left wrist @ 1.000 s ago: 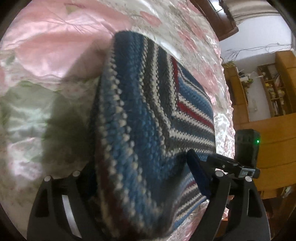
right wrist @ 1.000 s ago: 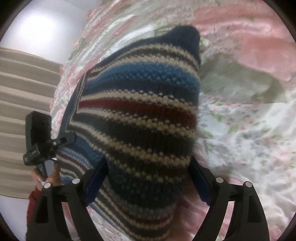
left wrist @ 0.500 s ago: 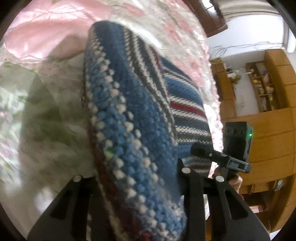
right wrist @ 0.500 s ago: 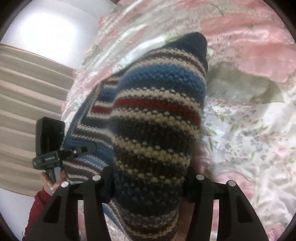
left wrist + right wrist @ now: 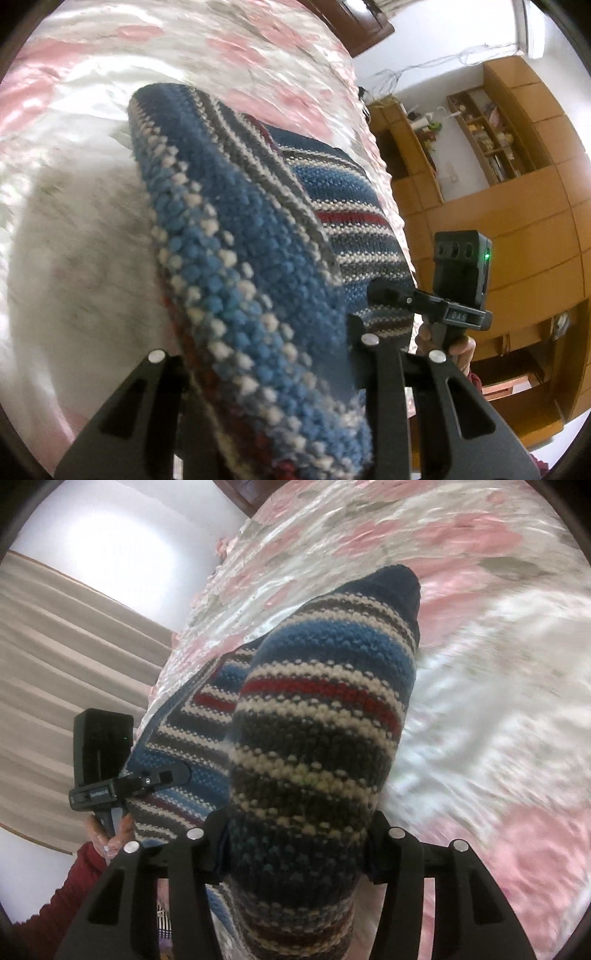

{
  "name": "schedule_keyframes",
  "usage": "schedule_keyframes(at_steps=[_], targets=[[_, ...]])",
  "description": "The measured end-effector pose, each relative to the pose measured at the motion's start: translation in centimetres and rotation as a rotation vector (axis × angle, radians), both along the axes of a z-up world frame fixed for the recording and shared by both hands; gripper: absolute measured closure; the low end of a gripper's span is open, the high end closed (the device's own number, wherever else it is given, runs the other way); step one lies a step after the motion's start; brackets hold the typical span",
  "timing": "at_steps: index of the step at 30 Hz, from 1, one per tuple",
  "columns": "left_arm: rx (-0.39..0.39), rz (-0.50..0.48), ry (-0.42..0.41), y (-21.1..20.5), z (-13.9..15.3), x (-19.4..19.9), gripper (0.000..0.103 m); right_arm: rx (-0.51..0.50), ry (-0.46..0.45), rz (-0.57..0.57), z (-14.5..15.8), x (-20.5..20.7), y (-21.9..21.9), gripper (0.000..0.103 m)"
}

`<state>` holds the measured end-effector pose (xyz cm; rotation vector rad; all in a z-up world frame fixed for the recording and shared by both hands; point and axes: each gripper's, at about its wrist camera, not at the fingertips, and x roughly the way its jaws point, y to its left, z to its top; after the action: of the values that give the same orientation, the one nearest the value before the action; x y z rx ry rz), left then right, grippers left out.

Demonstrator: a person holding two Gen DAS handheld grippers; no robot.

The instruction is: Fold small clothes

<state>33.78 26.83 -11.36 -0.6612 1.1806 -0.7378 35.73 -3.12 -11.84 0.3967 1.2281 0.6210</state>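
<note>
Both jaws have closed in and lifted the sweater (image 5: pixel 258 280) edge up off the bed (image 5: pixel 74 221). Each hand-held gripper, left (image 5: pixel 266 354) and right (image 5: pixel 295 830), is clamped on knit bunched between its fingers. Mid-fold, I'd say; next, carry the edge forward and lay it flat.

The knit garment (image 5: pixel 258 266) hangs between both grippers above the bedspread (image 5: pixel 74 221), cabinets (image 5: pixel 517 229) behind.

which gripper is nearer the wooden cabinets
Right. The cabinets stand behind the right gripper, seen from the left wrist. The left gripper is on the curtain side. Both grip the knit.
</note>
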Motion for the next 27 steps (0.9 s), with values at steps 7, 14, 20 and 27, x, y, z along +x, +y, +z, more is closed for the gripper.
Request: schedule_keyframes(at_steps=[7,14,20,27], targets=[[0.016,-0.04,0.043,-6.8,-2.1,-3.1,0.075,-0.022,0.076,-0.051,-2.9,-3.4,-6.4,0.05],[0.108,-0.029,0.061,-8.9,-6.5,-3.9,0.072,-0.018,0.129,-0.09,-7.7,-4.0,-8.2,0.047],[0.184,0.004,0.046,-8.3,-8.5,-5.1,0.068,-0.06,0.11,-0.084,-8.3,-4.6,-6.9,0.042],[0.2,0.042,0.03,-8.1,-8.0,-5.5,0.06,-0.001,0.164,-0.124,-9.1,-5.1,-8.0,0.032]])
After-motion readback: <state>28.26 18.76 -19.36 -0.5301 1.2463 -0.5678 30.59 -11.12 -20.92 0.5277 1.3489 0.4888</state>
